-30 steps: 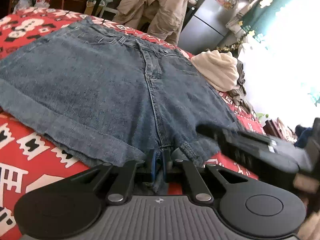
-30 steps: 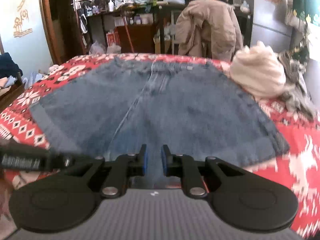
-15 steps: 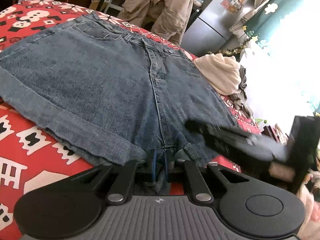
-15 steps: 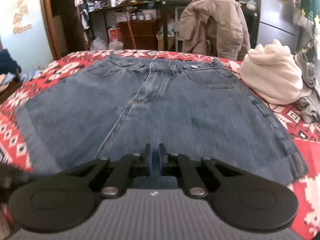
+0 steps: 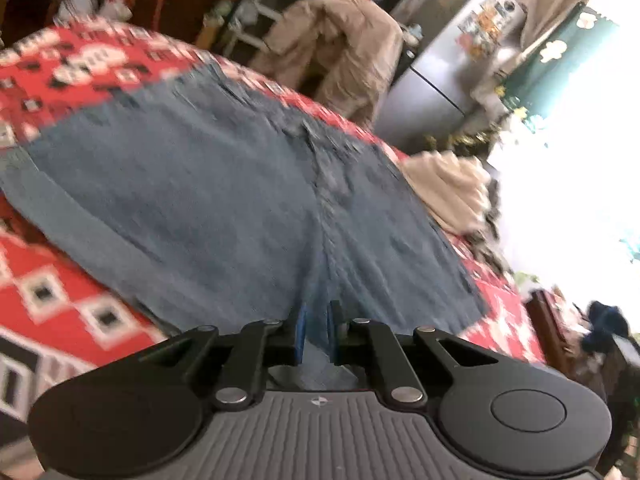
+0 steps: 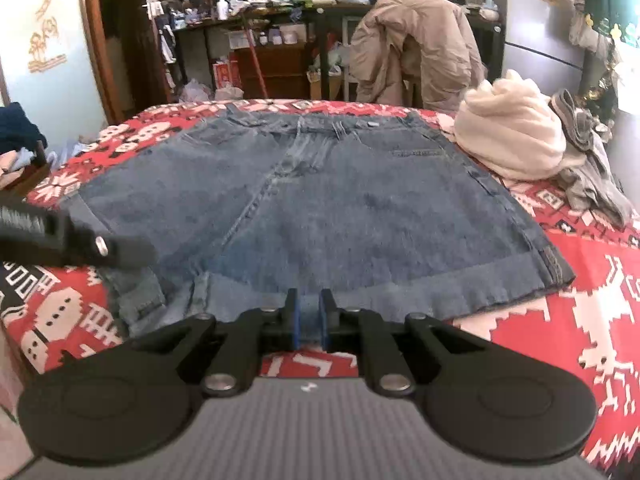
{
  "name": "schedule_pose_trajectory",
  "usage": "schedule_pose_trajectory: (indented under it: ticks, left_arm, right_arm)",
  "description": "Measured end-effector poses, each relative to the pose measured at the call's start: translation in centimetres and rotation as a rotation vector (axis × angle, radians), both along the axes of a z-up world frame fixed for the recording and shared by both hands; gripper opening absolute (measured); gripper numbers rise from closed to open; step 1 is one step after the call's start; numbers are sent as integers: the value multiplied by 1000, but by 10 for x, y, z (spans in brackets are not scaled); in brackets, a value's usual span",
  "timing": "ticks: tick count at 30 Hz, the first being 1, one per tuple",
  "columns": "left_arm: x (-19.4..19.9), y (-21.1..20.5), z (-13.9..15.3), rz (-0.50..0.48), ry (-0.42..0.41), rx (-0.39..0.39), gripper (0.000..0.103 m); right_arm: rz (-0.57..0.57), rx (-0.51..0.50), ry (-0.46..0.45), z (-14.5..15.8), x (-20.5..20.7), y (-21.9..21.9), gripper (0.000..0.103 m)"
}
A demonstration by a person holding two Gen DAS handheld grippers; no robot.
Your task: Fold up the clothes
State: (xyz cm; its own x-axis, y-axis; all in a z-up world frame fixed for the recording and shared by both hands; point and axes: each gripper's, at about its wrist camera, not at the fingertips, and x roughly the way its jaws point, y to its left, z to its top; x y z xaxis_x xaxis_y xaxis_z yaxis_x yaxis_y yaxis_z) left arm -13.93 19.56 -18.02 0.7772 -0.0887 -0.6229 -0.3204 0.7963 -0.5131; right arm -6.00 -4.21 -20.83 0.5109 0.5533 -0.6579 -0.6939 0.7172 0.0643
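Note:
Blue denim shorts (image 6: 340, 208) lie flat on a red patterned blanket (image 6: 560, 320), waistband far, cuffed hems near. My right gripper (image 6: 309, 320) sits at the near hem of the right leg, its jaws narrow with the cuff between the blue pads. My left gripper (image 5: 316, 332) is shut on the shorts (image 5: 200, 200) near the crotch seam; that view is motion-blurred. In the right wrist view the left gripper (image 6: 80, 240) enters from the left, with bunched denim hanging under it.
A cream fleece garment (image 6: 508, 136) and a grey one (image 6: 588, 176) lie on the blanket to the right of the shorts. A tan jacket (image 6: 412, 40) hangs over a chair behind the bed. A grey fridge (image 5: 440, 80) stands beyond, cluttered shelves at the back.
The right gripper has drawn back from over the shorts to the near hem and left the left wrist view. The left gripper is moving with denim in it, bunching the left leg.

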Motion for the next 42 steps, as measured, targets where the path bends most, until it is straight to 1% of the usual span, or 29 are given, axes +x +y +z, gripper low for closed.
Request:
schedule_pose_trajectory:
  ticks: [6,9,10,12,15,19,20,22,24,26,32,35,36,37,38,39,42]
  left_arm:
    - [25,40,-1,146,49,110,9]
    - [38,60,-4,185,48,93,9]
    - [42,61,-6,190,60,111,9]
    - [47,60,-11,179,101,142,9]
    - [40,52,-12,152,102,173,9]
    - [20,39,-12,110,102,189,9]
    - [16,37,-12,96,111,186,9]
    - [7,31,-11,78,117,184,9]
    - [1,26,-10,66,123,193,9]
    - [-5,21,-8,54,128,200,9]
    - [-16,19,-5,48,137,162,9]
    - [-29,28,4,112,102,155,9]
    - [-34,32,7,139,89,158,14]
    - [-40,39,12,197,76,180,18]
    - [-45,47,15,249,69,201,26]
    - [-48,57,17,297,71,222,28]
    - [-51,87,16,397,112,293,28]
  right_arm:
    - [-22,17,4,-5,-1,0,14]
    - [-21,19,11,-5,0,0,14]
    - [-21,21,13,-5,1,-1,15]
    - [-27,25,22,-4,1,-2,15]
    - [-25,23,23,-4,1,-1,15]
    - [-17,13,17,-4,1,1,17]
    - [-16,11,16,-4,1,2,17]
    - [-12,6,13,-4,1,3,22]
    - [-8,1,10,-4,0,4,23]
    - [-4,-4,7,-4,0,5,24]
    - [0,-6,8,-4,1,5,24]
    - [0,-4,11,-3,2,5,24]
    - [0,-3,12,-3,2,5,24]
    - [0,-2,12,-3,2,4,24]
    - [1,-2,13,-3,3,4,24]
    - [1,-1,14,-3,3,4,24]
    - [0,-1,17,-3,3,4,24]
